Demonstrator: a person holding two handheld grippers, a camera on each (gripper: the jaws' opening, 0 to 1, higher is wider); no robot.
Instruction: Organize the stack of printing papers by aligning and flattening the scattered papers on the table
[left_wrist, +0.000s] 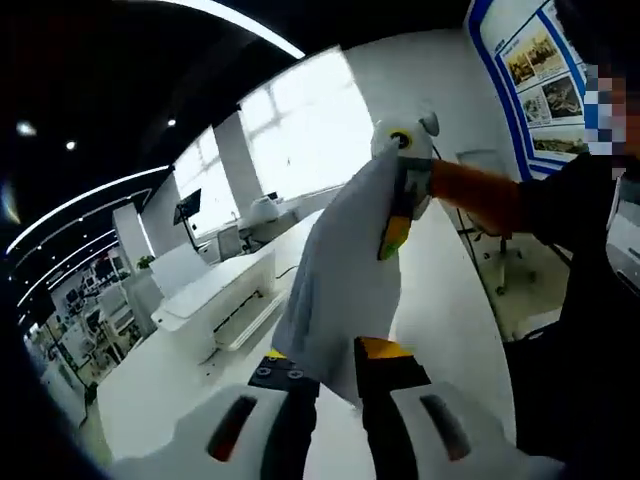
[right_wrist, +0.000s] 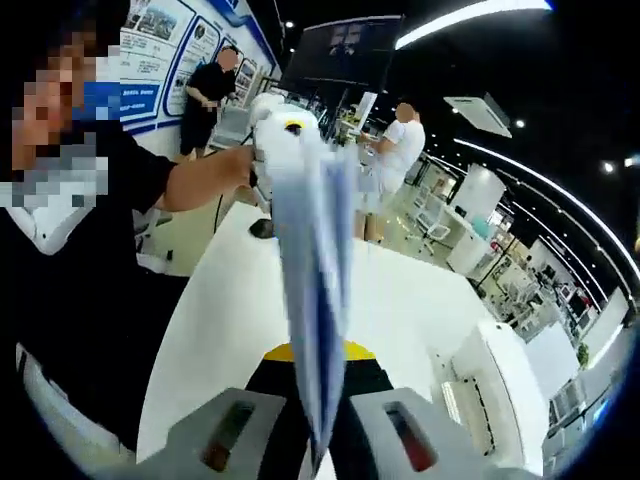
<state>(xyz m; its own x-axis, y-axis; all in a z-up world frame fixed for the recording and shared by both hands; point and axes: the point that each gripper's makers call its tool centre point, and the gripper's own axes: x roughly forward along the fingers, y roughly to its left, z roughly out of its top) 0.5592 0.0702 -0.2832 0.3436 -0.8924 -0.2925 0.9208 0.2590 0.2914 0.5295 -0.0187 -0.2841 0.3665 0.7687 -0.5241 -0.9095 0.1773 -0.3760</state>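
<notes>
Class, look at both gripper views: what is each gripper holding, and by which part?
Both hold one stack of white printing papers, lifted off the white table. The left gripper clamps one end, the right gripper the opposite end.

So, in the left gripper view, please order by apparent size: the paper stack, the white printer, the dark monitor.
1. paper stack, largest, though nearness to the camera enlarges it
2. white printer
3. dark monitor, smallest and far away

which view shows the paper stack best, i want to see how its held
The left gripper view: the paper stack faces the camera broadside, pinched at both ends by the left gripper and right gripper. The right gripper view shows it edge-on and blurred.
</notes>
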